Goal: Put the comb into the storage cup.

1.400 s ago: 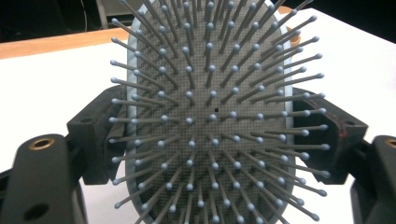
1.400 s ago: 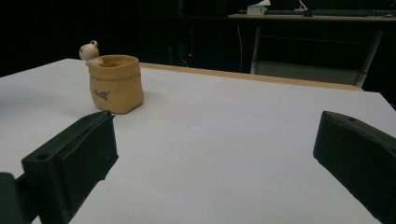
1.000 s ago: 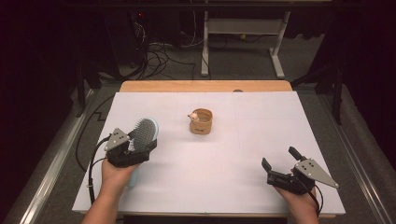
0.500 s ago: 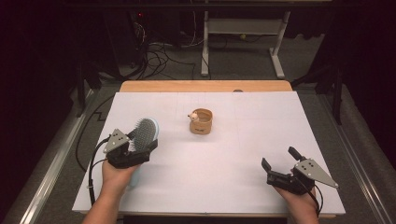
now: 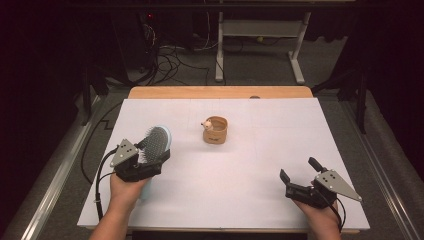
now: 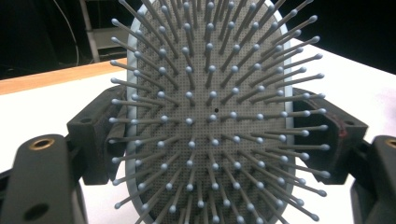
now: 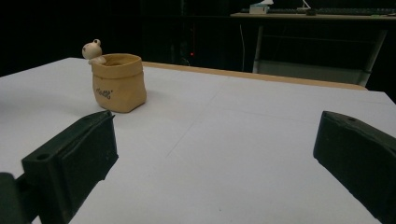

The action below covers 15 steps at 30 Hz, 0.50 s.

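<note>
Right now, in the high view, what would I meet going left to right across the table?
Left gripper clamping a hairbrush → small tan pot with a little figure on its rim → right gripper, jaws open and empty.

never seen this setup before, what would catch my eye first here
Most striking is the pale blue hairbrush clamped in the left hand-held gripper at the table's left, its bristles facing that gripper's camera. Next, the small tan pot with a little figure on its rim, mid-table. The right hand-held gripper rests open, lower right.

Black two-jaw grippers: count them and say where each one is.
2. The left gripper is at the table's near left, shut on the pale blue hairbrush. The right gripper sits at the near right on the white table cover, open, holding nothing.
</note>
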Available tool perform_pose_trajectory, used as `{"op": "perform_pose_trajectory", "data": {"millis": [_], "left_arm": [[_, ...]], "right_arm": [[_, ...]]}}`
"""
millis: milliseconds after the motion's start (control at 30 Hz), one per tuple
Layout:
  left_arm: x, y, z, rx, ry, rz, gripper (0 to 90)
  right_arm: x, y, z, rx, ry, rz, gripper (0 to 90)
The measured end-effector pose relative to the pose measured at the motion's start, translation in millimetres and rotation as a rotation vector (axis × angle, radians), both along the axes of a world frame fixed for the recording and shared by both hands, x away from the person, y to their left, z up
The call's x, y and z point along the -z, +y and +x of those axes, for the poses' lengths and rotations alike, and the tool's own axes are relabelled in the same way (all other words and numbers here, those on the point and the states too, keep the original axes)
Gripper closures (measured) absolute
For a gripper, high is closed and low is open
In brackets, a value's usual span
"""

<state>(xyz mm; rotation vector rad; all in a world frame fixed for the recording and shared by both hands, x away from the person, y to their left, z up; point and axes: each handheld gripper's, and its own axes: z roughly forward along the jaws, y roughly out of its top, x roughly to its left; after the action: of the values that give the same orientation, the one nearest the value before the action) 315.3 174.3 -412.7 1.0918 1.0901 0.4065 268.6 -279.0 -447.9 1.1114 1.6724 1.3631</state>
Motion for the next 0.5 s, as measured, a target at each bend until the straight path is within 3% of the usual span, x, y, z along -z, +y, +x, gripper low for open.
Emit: {"op": "perform_pose_trajectory", "data": {"millis": [500], "left_arm": [[-0.3, -14.9, -5.3, 0.045, -0.004, 0.012, 20.8]], "right_arm": [[-0.1, 0.7, -0.3, -0.002, -0.002, -0.005, 0.4]]}}
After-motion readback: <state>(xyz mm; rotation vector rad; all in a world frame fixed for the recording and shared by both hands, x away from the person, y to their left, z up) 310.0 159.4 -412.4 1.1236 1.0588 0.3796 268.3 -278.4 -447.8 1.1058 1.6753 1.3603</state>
